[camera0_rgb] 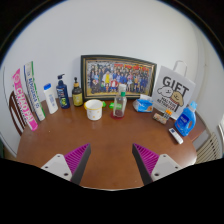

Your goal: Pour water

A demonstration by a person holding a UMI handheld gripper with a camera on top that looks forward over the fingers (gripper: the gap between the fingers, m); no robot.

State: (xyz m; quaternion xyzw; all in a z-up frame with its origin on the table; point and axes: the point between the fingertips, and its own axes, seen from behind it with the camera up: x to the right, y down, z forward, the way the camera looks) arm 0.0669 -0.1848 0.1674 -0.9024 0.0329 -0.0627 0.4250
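two magenta pads of the open claw [110,163] above glossy wooden table [110,140].

We record the following colours. The table [110,150] is reddish-brown wood with a visible grain. The gripper [111,164] carries magenta pads [78,159] with a ribbed pattern on its inner finger faces; nothing stands between the fingers, which are spread apart. The framed picture [118,75] has a dark frame with a gold inner border and a multicoloured group scene. The cup [94,109] is cream white. The gift bag [172,93] is white with black lettering. The dark bottle [63,94] carries a yellow label. The white bottle [50,99] has a blue cap. The green bottle [77,92] is bright green. The blue container [185,118] is mid-blue. The wall [110,30] is plain white.
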